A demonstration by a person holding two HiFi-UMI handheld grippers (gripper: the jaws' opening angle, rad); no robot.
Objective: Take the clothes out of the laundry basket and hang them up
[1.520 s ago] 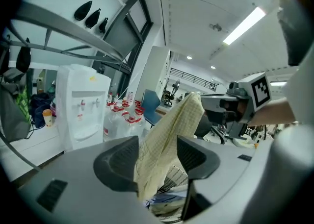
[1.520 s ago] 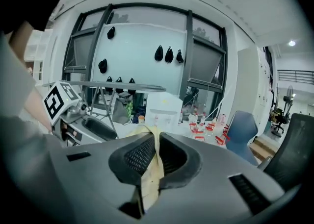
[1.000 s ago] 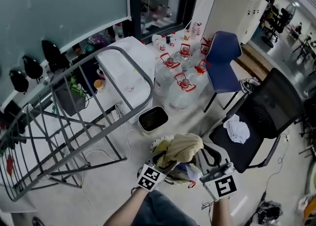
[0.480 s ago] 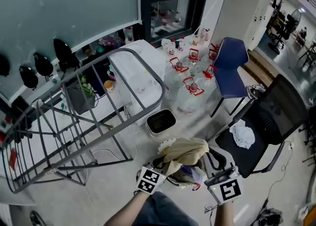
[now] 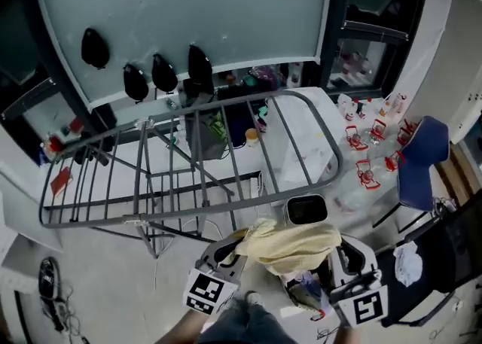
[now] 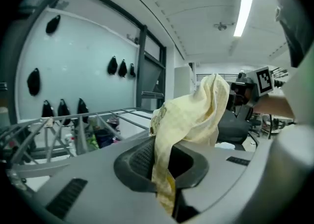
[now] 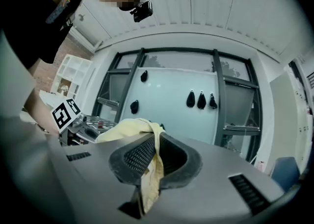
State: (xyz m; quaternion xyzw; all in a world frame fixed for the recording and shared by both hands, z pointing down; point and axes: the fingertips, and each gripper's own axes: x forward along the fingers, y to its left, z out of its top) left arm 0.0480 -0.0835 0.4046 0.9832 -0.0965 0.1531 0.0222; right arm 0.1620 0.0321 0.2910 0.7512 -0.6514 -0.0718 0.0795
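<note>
1. Drying rack (image 5: 188, 177): a grey metal frame of parallel rails, standing ahead of the person. No garment shows on its rails, so it seems nothing has been hung yet.
2. Laundry basket (image 5: 305, 293): low, beneath the two grippers and largely covered by them. Some multicoloured cloth shows in it, so more clothes appear to be left.
3. Pale yellow garment (image 5: 290, 245): held above the basket and spanned between the two grippers. It is near the rack's closest rail but apart from it.
4. Left gripper (image 6: 164, 161): its jaws have just been closing and are now clamped on one edge of the yellow garment, a fold of which hangs down between them.
5. Right gripper (image 7: 152, 157): jaws pressed together on the opposite edge of the same garment.
6. Stage, as judged: the first garment is out and gripped at both ends. Draping it over a rail and emptying the basket are still to do.
</note>
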